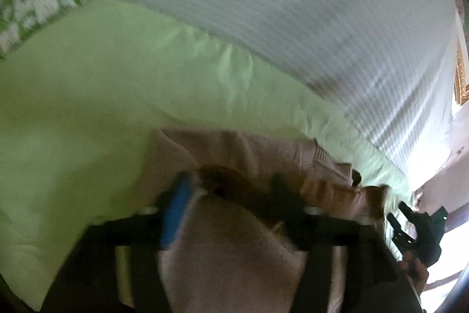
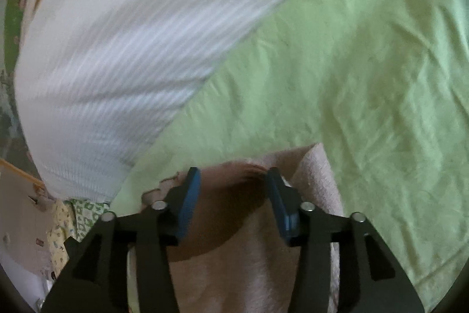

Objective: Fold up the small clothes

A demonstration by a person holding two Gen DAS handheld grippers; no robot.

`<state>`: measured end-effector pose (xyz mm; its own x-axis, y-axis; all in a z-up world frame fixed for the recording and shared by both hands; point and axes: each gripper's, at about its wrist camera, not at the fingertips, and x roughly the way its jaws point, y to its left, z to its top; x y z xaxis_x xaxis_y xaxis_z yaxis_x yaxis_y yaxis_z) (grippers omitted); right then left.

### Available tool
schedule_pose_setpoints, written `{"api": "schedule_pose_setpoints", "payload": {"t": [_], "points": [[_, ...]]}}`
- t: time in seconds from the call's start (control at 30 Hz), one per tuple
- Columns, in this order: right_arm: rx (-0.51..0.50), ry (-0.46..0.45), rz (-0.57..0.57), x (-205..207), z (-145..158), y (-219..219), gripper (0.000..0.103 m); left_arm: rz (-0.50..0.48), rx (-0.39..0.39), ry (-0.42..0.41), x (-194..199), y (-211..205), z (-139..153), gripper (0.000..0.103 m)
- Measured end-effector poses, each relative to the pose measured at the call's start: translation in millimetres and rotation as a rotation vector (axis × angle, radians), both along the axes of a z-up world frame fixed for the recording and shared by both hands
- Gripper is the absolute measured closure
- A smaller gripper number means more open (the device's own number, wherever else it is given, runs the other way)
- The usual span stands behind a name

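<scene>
Both tongs, left (image 1: 231, 192) and right (image 2: 233, 181), are seen released over the pink garment (image 2: 252, 269), which is spread on the green bedsheet (image 2: 366, 78) at lower centre. If the fold is left unpressed, it could be sprung open by the thick fabric.

The left gripper (image 1: 231, 195) points steeply down with its jaws spread wide and blurred, the right gripper (image 2: 234, 189) tilts down with its blue pads (image 2: 187, 204) parted, and a hand (image 1: 416, 269) grips the right tool's handle.
</scene>
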<state>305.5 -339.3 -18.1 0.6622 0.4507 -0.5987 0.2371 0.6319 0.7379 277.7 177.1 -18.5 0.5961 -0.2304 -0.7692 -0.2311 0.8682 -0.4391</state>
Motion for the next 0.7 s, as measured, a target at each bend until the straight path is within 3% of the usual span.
{"api": "schedule_pose_setpoints", "payload": {"t": [0.13, 0.33, 0.53, 0.7], "points": [[-0.004, -0.033, 0.024, -13.9, 16.8, 4.1, 0.051, -0.004, -0.039, -0.056, -18.4, 3.3, 18.8, 0.027], [-0.107, -0.124, 0.19, -44.4, 43.6, 45.7, 0.051, -0.251, 0.009, -0.076, -53.8, -50.8, 30.5, 0.027], [-0.235, -0.171, 0.49, -74.9, 41.4, 116.1, 0.051, -0.538, 0.08, -0.033, -89.0, -129.9, 8.4, 0.027], [-0.363, -0.139, 0.726, -77.5, 21.8, 164.6, 0.062, -0.569, 0.136, 0.01, -77.2, -151.3, -19.4, 0.028]]}}
